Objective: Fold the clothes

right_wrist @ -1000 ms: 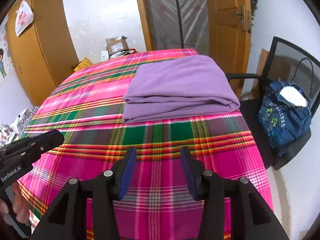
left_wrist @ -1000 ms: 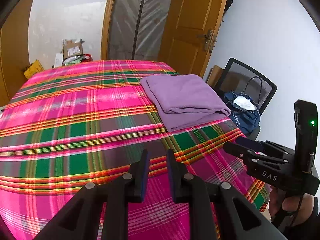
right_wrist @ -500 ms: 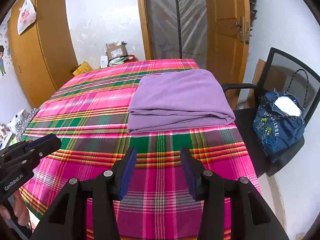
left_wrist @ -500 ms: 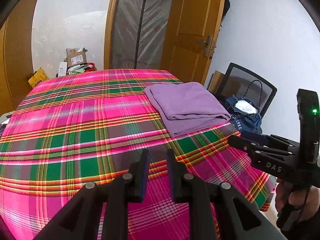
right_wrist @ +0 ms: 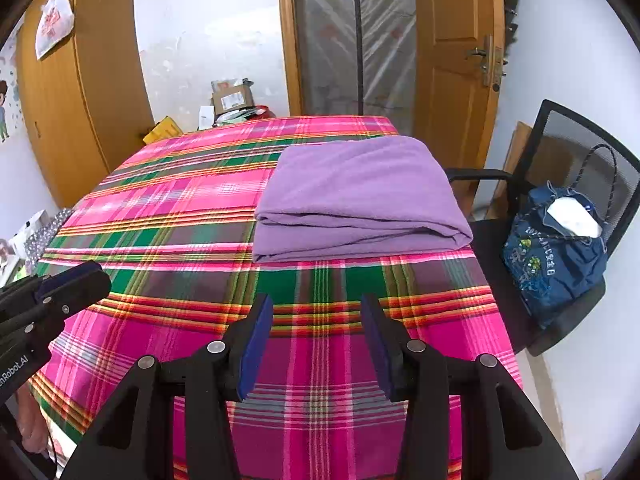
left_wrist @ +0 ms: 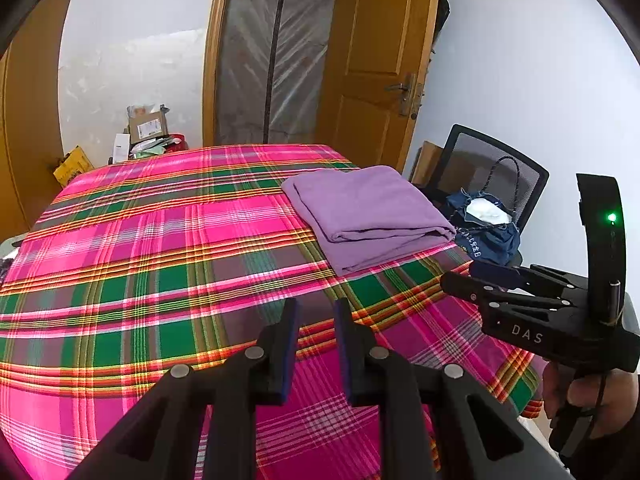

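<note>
I held both grippers above the near edge of the plaid table [right_wrist: 168, 216]. The left gripper [left_wrist: 316, 312] was opening, empty; the right gripper [right_wrist: 316, 312] gaped empty. The folded purple cloth [right_wrist: 360, 196] lay at the far right corner; I judged squaring its edges mattered most.

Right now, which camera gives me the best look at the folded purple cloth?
The right wrist view: the folded purple cloth lies straight ahead, large, with its stacked front edges plain. The left wrist view shows it smaller and off to the right, at an angle, near the table's far corner.
</note>
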Demonstrator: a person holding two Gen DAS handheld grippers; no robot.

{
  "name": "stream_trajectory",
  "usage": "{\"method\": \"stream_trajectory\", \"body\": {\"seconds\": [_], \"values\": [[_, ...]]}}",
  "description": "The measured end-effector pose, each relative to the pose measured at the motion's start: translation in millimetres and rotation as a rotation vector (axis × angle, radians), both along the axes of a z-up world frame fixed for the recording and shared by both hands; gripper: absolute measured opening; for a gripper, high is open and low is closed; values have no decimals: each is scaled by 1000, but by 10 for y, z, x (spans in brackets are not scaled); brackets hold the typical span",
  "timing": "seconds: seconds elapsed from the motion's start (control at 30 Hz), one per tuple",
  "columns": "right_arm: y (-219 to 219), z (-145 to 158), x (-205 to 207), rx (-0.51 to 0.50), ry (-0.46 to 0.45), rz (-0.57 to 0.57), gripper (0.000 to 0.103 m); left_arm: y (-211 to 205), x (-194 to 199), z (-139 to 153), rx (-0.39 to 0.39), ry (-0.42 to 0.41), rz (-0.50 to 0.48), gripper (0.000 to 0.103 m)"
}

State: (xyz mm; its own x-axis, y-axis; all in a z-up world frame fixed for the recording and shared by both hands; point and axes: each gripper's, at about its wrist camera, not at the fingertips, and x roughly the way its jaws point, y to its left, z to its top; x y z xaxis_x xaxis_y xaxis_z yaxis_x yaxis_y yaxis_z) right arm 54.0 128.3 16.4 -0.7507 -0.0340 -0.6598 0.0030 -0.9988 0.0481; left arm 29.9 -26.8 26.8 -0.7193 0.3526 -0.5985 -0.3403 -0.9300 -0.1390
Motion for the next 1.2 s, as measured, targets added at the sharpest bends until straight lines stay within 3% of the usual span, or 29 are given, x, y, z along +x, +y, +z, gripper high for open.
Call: {"method": "stream_trajectory", "body": {"seconds": [0.4,0.47,0.63,0.73,1.2], "values": [[65,-51,-23,-3,-8,1,47,103,9,-51,64,7,-118,18],[66,-63,-31,-3,-10,2,47,149,-9,-79,16,-8,-113,18],[57,-78,-52,3,-13,2,47,195,98,-41,-47,62,-91,18],[50,-84,-68,7,-16,1,47,169,78,-31,10,25,-114,19],[15,-94,-61,35,-26,-3,47,147,-35,-108,-1,-43,-53,19]]}}
